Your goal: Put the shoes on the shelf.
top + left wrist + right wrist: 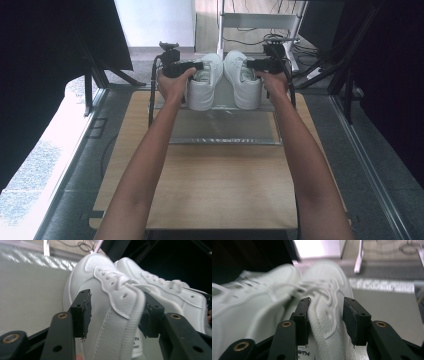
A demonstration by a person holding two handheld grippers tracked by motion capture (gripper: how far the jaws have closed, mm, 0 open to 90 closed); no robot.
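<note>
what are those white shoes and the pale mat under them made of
Left shoe and right shoe: probably smooth white leather or a synthetic lookalike, matte, with stitched seams, punched toe holes and woven laces; which one cannot be told. Mat: a pale grey sheet with a slight sheen and a fine woven-looking grain, perhaps coated fabric or plastic. Table: light wood-grain surface, likely laminate.

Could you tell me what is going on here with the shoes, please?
A person holds a gripper in each hand at a pair of white sneakers standing side by side on a metal tray at the table's far end. The left gripper straddles the collar wall of the left sneaker, and the right gripper straddles that of the right sneaker. Both grippers are open, with a gap beside the pads, so the shoes rest on the tray.
</note>
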